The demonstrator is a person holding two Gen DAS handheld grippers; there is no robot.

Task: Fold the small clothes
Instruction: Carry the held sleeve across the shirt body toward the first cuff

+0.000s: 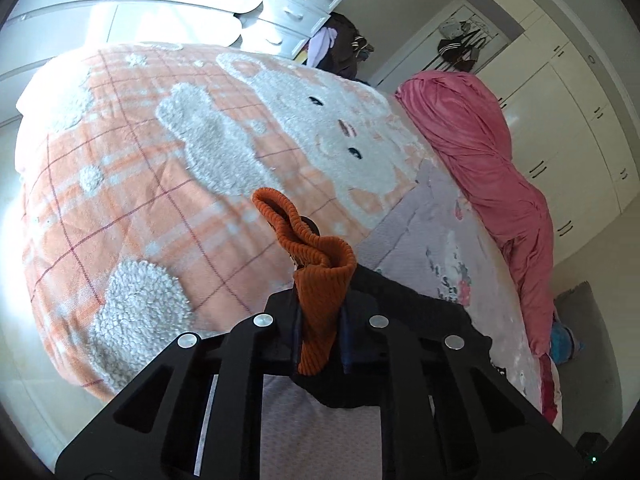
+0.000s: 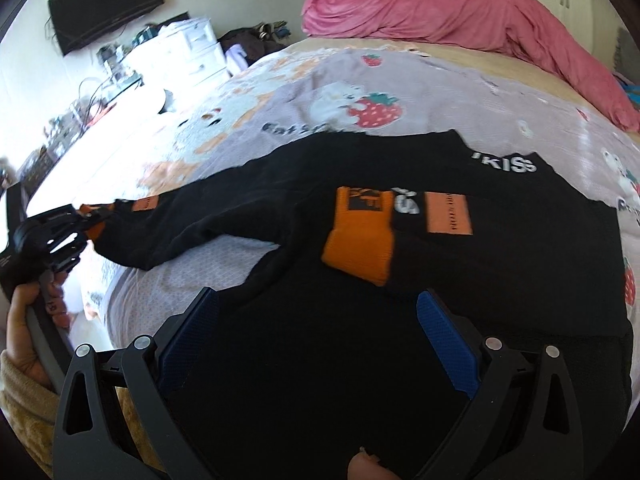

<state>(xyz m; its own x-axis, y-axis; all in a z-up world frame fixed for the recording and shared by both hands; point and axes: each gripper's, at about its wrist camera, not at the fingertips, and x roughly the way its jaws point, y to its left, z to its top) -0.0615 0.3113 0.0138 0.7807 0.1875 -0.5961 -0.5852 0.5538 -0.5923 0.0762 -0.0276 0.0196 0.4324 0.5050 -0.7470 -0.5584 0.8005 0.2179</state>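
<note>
Black tool (image 2: 318, 336), blue pads (image 2: 448, 336), seemingly tan sleeve (image 2: 24, 396)

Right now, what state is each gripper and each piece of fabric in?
left gripper: shut on the orange cuff of one sleeve, stretched out sideways.
right gripper: open, over the black sweater, gripping nothing.
black sweater: spread on the bed, other sleeve already folded across the chest.
pink blanket: bunched at the far edge.

black sweater (image 2: 360, 248) with orange cuffs (image 1: 320, 280) spread flat, one sleeve outstretched.
</note>
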